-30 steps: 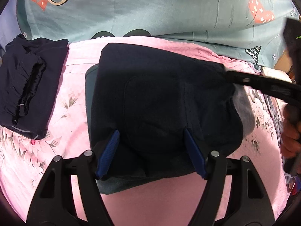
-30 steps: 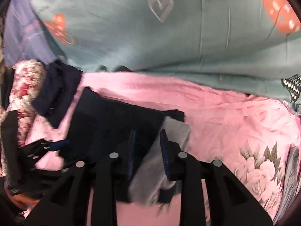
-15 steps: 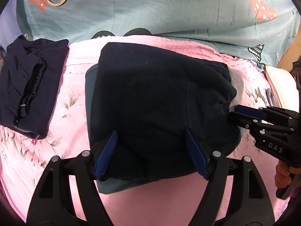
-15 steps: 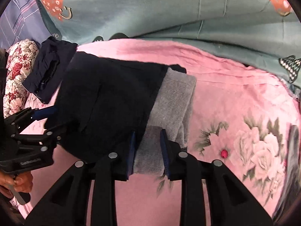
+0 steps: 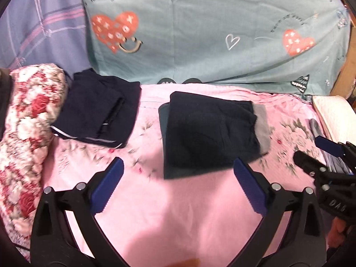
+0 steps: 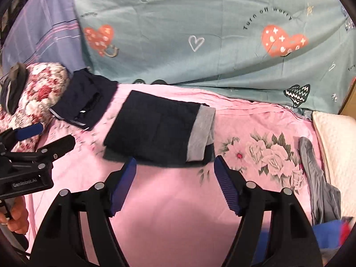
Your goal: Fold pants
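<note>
Beyond both opening, empty tools, folded pants lie untouched.

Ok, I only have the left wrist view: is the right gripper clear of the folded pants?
Observer: Yes; the right gripper is opening, nothing between its pads, the folded pants lying just beyond them.
Operator: Anything further right on the bed?
Observer: A crumpled grey garment lies beside the cream pillow.
Operator: And far left?
Observer: Something dark sits on the floral cushion.
</note>
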`<act>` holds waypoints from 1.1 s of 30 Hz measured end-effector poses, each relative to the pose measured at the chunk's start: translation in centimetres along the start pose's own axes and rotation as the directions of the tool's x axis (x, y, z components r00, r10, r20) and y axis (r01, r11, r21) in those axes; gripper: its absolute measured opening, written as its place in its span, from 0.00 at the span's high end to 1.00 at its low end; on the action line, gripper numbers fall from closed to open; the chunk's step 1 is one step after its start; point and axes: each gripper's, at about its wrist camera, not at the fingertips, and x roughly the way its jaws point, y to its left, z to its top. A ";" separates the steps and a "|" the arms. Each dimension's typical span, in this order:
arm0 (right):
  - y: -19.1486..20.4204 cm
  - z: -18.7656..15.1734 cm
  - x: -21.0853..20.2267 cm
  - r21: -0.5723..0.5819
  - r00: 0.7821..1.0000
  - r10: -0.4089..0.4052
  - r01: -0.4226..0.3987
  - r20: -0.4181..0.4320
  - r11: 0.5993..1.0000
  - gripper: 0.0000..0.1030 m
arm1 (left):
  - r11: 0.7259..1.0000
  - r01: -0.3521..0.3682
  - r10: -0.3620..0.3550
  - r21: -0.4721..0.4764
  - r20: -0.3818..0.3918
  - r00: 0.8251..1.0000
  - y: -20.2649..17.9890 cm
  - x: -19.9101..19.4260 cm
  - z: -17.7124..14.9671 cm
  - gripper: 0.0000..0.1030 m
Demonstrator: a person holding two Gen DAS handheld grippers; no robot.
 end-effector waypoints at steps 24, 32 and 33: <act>1.8 -1.4 -6.9 0.037 0.996 0.036 -0.040 0.087 0.999 0.29 | 0.998 -0.036 0.040 -0.050 0.064 0.997 -0.6 -9.6 -1.6 0.02; 1.0 -1.3 -7.1 0.037 0.996 0.011 -0.014 0.088 0.999 0.29 | 0.999 -0.029 0.031 -0.026 0.051 0.998 -1.7 -8.8 -1.0 0.02; 1.0 -1.3 -7.1 0.039 0.996 0.010 -0.014 0.087 0.999 0.29 | 0.999 -0.031 0.032 -0.026 0.050 0.998 -1.7 -8.7 -1.0 0.02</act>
